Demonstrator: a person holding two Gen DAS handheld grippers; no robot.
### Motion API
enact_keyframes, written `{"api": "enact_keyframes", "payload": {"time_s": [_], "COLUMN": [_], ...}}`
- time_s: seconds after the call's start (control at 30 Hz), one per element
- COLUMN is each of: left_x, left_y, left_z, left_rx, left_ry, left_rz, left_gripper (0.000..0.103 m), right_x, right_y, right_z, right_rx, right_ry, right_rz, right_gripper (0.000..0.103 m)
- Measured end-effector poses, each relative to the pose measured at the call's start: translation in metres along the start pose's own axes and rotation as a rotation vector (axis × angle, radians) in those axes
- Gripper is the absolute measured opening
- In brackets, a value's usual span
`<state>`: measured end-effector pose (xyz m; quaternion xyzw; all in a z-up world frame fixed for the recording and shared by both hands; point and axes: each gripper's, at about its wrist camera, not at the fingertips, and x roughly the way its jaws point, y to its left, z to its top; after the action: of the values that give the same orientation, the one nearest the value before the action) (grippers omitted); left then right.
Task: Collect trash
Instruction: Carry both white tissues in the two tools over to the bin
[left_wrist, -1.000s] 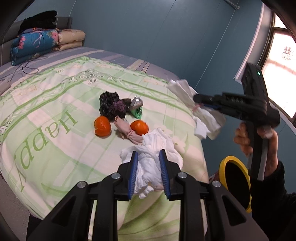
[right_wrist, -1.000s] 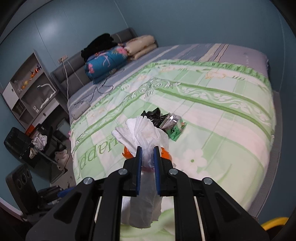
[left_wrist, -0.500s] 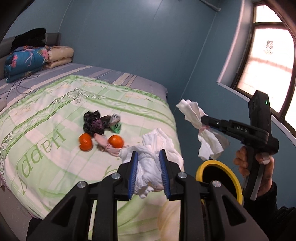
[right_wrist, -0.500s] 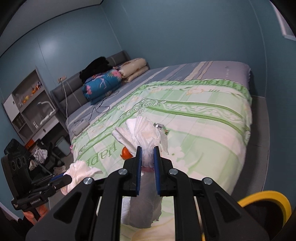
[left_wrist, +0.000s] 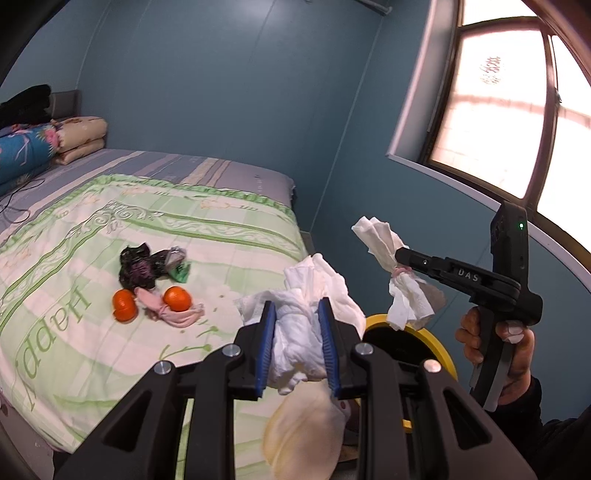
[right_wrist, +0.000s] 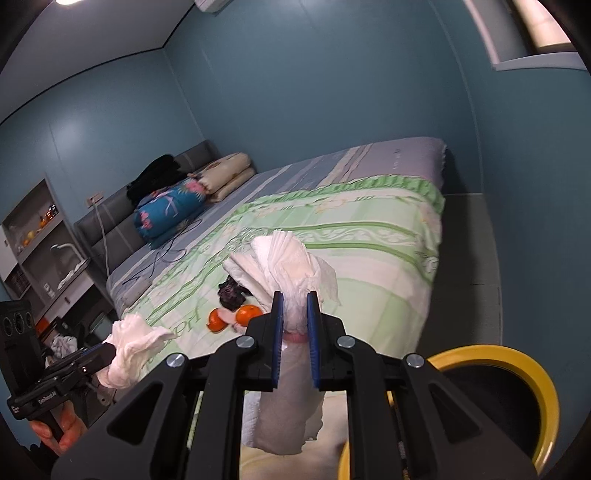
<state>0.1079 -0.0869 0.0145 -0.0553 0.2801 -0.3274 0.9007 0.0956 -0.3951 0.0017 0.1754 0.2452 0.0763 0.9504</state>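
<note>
Both tongs gripped tissue: the left tongs (left_wrist: 297, 341) a crumpled wad (left_wrist: 314, 295), the right tongs (right_wrist: 294, 334) a twisted tissue (right_wrist: 291, 266). At lower right, the yellow-rimmed bin (right_wrist: 517, 398) sat off-centre; an early release would likely have dropped the trash outside it.

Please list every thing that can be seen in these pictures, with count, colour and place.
Tissue wads: 2, white, one in each gripper.
Bin: 1, yellow rim, beside the bed.
Oranges: 2, orange, on the quilt.
Pink cloth: 1, between the oranges.
Black bag: 1, behind the oranges.
Green wrapper: 1, beside the bag.
Quilt: 1, green and white, on the bed.
Bedding: folded, blue and beige, at the headboard.
Left gripper: black, shut on tissue.
Right gripper: black, shut on tissue.
</note>
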Motion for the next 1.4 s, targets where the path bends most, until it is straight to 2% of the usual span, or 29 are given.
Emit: {"api": "enact_keyframes", "payload": {"time_s": [0.43, 0.63, 1.1, 1.4], "left_x": [0.012, 0.026, 0.100, 0.161], "left_y": [-0.048, -0.068, -0.096, -0.121], "left_z": [0.009, 0.008, -0.016, -0.052], "left_rx": [0.080, 0.115, 0.153, 0.197], "left_ry": [-0.002, 0.017, 0.168, 0.325], "left_rz": [-0.075, -0.106, -0.192, -0.221], "left_gripper": [0.023, 0.023, 0.023, 0.023], "right_x": [-0.068, -0.087, -0.101, -0.105], "right_y": [-0.027, -0.037, -0.073, -0.087], "right_z": [-0.008, -0.014, -0.024, -0.029], "right_rx": [0.024, 0.042, 0.089, 0.079], "right_ry": [-0.159, -0.197, -0.244, -0.268], "right_rz": [-0.139, -0.188, -0.308, -0.398], "right_gripper": [0.011, 0.011, 0.011, 0.011]}}
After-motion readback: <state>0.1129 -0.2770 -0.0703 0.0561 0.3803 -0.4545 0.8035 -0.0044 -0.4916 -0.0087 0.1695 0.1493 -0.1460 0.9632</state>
